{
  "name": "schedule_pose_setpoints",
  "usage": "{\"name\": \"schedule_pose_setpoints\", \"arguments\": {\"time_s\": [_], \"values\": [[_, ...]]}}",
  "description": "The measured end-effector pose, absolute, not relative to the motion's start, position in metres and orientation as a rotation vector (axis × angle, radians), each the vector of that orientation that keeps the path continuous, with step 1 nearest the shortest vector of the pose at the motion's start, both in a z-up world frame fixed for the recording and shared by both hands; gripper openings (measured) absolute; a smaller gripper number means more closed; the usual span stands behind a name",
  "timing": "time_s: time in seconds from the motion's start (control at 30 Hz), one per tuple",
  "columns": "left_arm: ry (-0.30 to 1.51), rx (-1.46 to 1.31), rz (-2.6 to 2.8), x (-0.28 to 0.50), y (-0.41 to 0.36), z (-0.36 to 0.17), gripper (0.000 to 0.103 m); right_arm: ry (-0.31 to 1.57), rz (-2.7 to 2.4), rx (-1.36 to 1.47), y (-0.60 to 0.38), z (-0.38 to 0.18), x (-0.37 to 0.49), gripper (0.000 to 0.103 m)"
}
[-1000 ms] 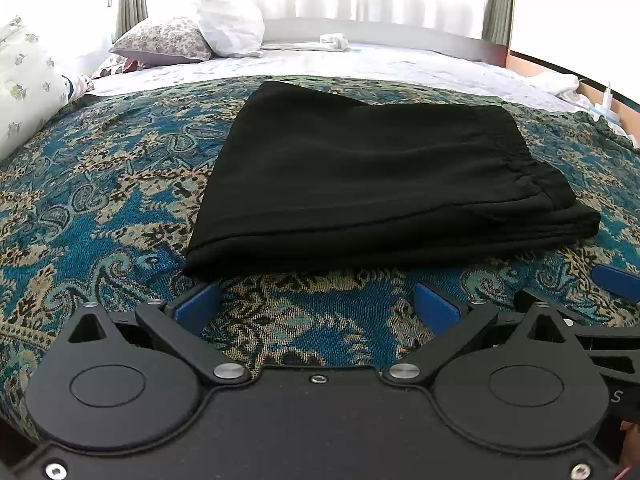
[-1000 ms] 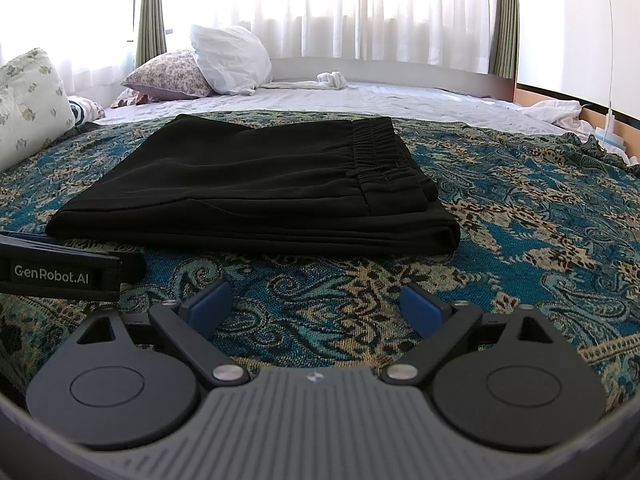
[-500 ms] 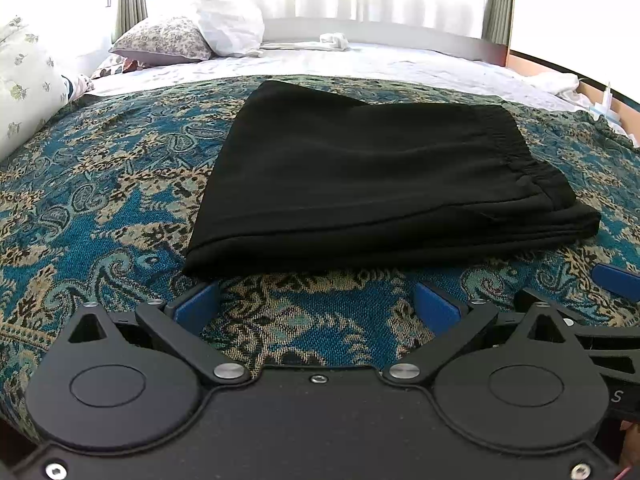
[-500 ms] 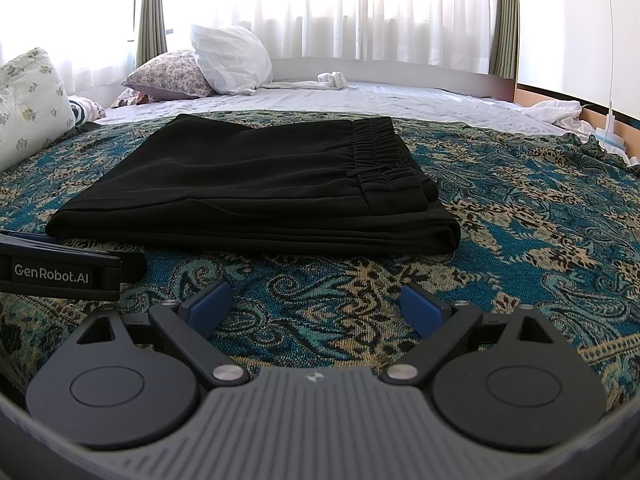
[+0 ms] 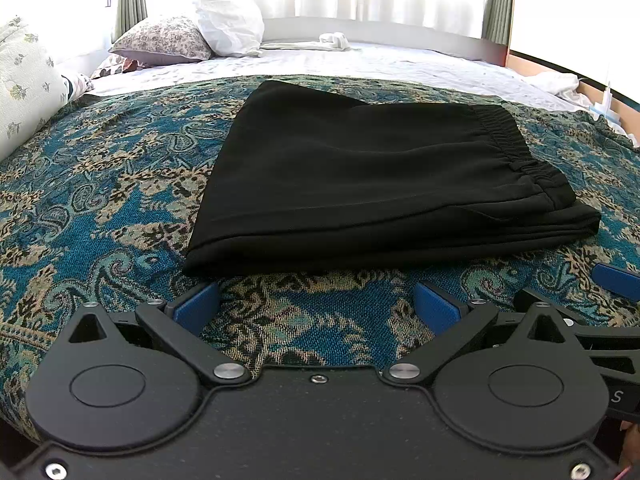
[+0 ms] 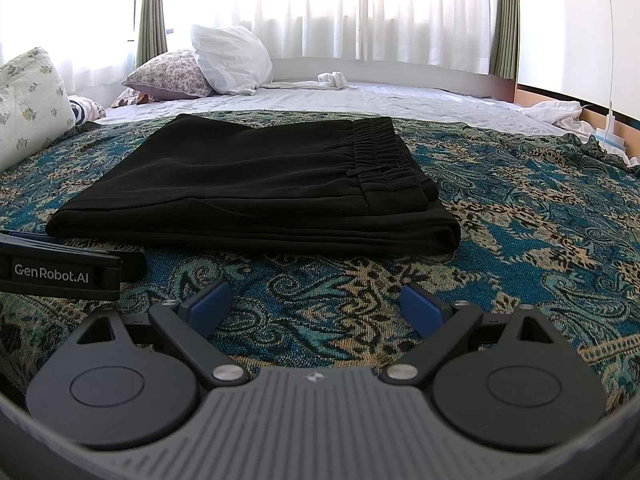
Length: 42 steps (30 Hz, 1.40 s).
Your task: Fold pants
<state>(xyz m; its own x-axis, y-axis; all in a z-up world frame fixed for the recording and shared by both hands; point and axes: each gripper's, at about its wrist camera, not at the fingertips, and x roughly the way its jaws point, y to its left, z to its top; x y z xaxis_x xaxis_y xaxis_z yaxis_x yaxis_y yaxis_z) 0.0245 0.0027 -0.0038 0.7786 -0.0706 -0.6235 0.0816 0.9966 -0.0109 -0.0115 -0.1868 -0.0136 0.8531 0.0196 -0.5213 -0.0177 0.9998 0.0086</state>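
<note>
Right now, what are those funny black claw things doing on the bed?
A person is folding clothes with them. The black fabric pants already lie folded in a neat rectangle on the blue-and-tan patterned blanket. The left gripper and the right gripper are both open, just in front of the pants' near edge, holding nothing and not touching the pants. The folding looks about done.

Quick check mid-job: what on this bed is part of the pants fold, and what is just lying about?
Job:
pants, already folded, on the blanket
left gripper, open
right gripper, open

Lying about:
white pillow
floral pillow
white cloth by the headboard
</note>
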Motion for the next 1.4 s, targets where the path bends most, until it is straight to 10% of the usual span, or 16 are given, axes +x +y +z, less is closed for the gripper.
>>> {"name": "schedule_pose_setpoints", "arguments": {"time_s": [1.4], "values": [[0.664,0.022,-0.090,0.0247,0.0040,-0.0052,0.103,0.548,0.020,0.003,-0.1866,-0.0141,-0.0114,0.097]]}}
